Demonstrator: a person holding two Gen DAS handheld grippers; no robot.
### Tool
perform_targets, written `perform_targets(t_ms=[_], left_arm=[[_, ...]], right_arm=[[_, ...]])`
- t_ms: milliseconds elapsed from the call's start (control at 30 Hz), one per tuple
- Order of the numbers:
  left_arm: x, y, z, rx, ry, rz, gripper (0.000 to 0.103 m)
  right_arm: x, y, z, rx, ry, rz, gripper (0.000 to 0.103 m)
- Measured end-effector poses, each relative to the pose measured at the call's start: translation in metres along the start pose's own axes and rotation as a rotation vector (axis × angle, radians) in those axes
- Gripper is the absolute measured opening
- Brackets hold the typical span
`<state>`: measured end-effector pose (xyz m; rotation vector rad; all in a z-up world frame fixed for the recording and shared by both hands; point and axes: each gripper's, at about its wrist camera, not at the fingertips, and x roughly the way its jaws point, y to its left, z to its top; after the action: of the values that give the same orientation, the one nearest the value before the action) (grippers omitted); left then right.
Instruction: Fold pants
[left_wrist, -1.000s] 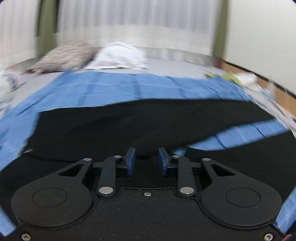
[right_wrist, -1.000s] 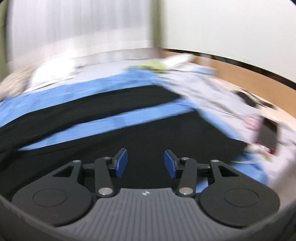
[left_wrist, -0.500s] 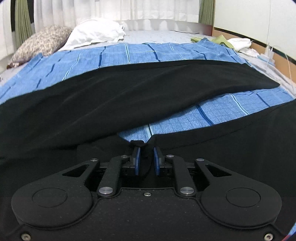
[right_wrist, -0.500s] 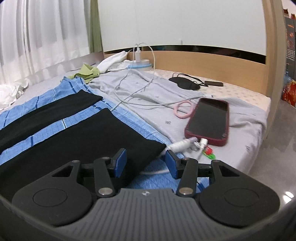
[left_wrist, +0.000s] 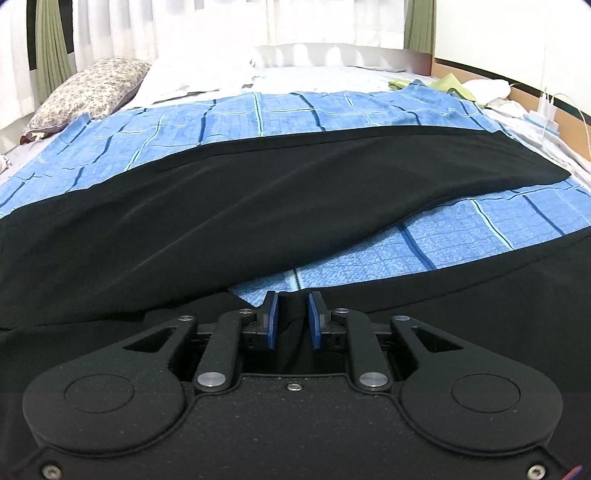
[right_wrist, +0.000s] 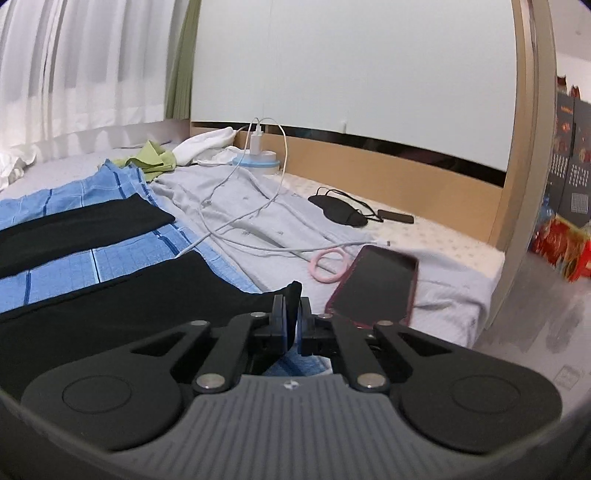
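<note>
Black pants (left_wrist: 258, 206) lie spread flat on a blue checked sheet (left_wrist: 258, 110) covering the bed (right_wrist: 424, 236), the two legs parted with a strip of sheet showing between them. The left gripper (left_wrist: 292, 319) sits at the crotch, where its fingers (left_wrist: 271, 321) stand narrow with a fold of black cloth between them, having just eased slightly apart. The right gripper (right_wrist: 291, 323) is at the near leg's hem, its fingers (right_wrist: 282, 325) having just closed and now pinching the hem corner, just beside a red-cased phone (right_wrist: 373, 288) on the grey blanket (right_wrist: 280, 221).
</note>
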<state>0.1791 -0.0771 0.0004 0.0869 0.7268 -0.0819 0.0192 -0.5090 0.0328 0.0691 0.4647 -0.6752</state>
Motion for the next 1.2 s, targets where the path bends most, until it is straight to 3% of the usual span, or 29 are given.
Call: perform_targets(t_ms=[167,200,233,300,400,500,633,767,867,900,967,1000,1033,1100,1200], left_arm=[[0.0,-0.001,0.001,0.003,0.0,-0.002,0.021],[-0.002,0.0,0.002,0.0,0.001,-0.009,0.022],[-0.006,0.002,0.003,-0.004,-0.001,-0.02,0.022],[-0.013,0.007,0.004,-0.009,-0.009,-0.034,0.022],[-0.023,0.014,0.006,-0.018,-0.016,-0.051,0.024],[-0.029,0.02,0.005,-0.01,-0.025,-0.054,0.024],[-0.023,0.022,0.001,-0.003,-0.015,-0.038,0.024],[-0.014,0.025,-0.002,-0.034,0.003,-0.03,0.025],[-0.008,0.027,-0.003,-0.049,0.017,-0.027,0.026],[-0.007,0.027,-0.004,-0.049,0.016,-0.026,0.026],[-0.006,0.025,-0.006,-0.037,0.007,-0.02,0.026],[-0.006,0.024,-0.006,-0.03,0.004,-0.017,0.027],[-0.006,0.023,-0.006,-0.026,0.001,-0.02,0.028],[-0.005,0.022,-0.006,-0.021,-0.002,-0.024,0.028],[-0.004,0.021,-0.006,-0.02,-0.005,-0.035,0.033]], right_arm=[[0.02,-0.009,-0.007,0.034,0.116,-0.011,0.01],[0.02,-0.009,-0.006,0.044,0.123,-0.023,0.016],[0.018,-0.01,-0.005,0.049,0.12,-0.049,0.038],[0.01,-0.011,0.004,0.063,0.104,-0.082,0.047],[0.002,-0.014,0.026,0.116,0.087,-0.025,0.06],[0.007,0.0,0.047,0.143,0.096,0.072,0.064],[0.048,0.044,0.064,0.132,0.193,0.156,0.065],[0.093,0.088,0.069,0.108,0.273,0.132,0.065],[0.122,0.11,0.066,0.085,0.339,0.079,0.074],[0.131,0.114,0.064,0.08,0.362,0.071,0.073],[0.137,0.118,0.059,0.073,0.353,0.046,0.055],[0.135,0.12,0.058,0.061,0.329,0.013,0.029],[0.133,0.119,0.058,0.071,0.314,0.011,0.011],[0.134,0.111,0.058,0.148,0.318,0.04,0.009],[0.134,0.106,0.06,0.168,0.289,0.036,0.007]])
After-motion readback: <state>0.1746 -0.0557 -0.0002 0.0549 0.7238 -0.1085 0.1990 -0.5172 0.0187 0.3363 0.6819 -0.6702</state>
